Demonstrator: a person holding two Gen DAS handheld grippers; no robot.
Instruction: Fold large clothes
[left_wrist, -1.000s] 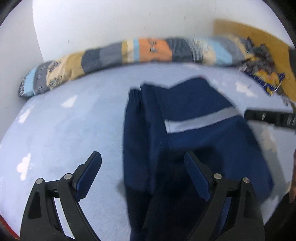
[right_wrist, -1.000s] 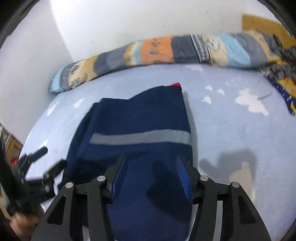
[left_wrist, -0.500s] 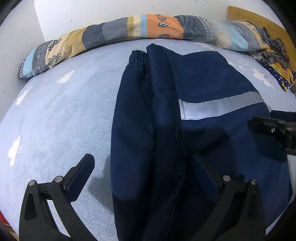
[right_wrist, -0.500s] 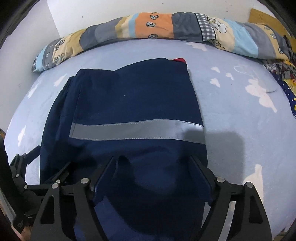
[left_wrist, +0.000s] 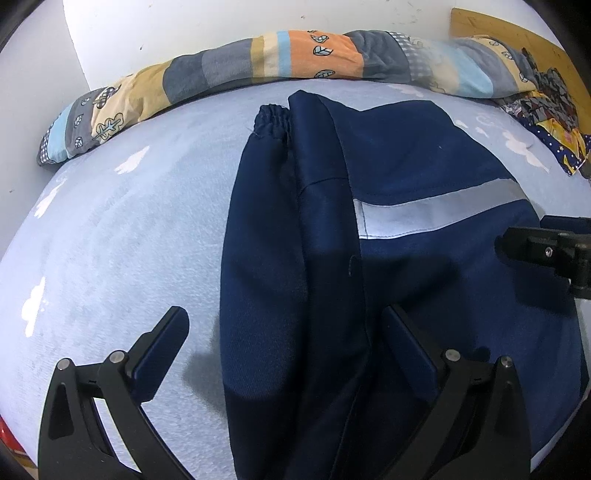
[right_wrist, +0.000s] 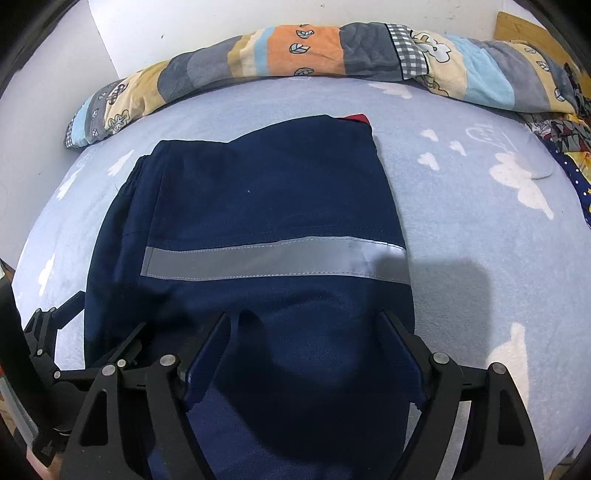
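Observation:
A navy jacket (left_wrist: 406, 166) (right_wrist: 266, 192) with a grey reflective stripe (right_wrist: 273, 260) lies folded flat on the light blue bed sheet (left_wrist: 110, 240). One sleeve with an elastic cuff (left_wrist: 271, 118) runs along its left side. My left gripper (left_wrist: 286, 343) stands open just above the jacket's near left edge, its left finger over the sheet and its right finger over the cloth. My right gripper (right_wrist: 304, 350) is open too, low over the jacket's near right part, with fabric lying loose beneath the jaws. Each gripper shows at the edge of the other's view.
A rolled patchwork quilt (left_wrist: 314, 55) (right_wrist: 295, 48) lies along the white wall at the back. Patterned clothes (left_wrist: 546, 107) are piled at the far right beside a wooden board (left_wrist: 509, 33). Bare sheet with white clouds (right_wrist: 498, 221) spreads left and right of the jacket.
Both grippers have sunk closer to the jacket and their jaws have spread wider. The jacket now fills more of both views and lies still.

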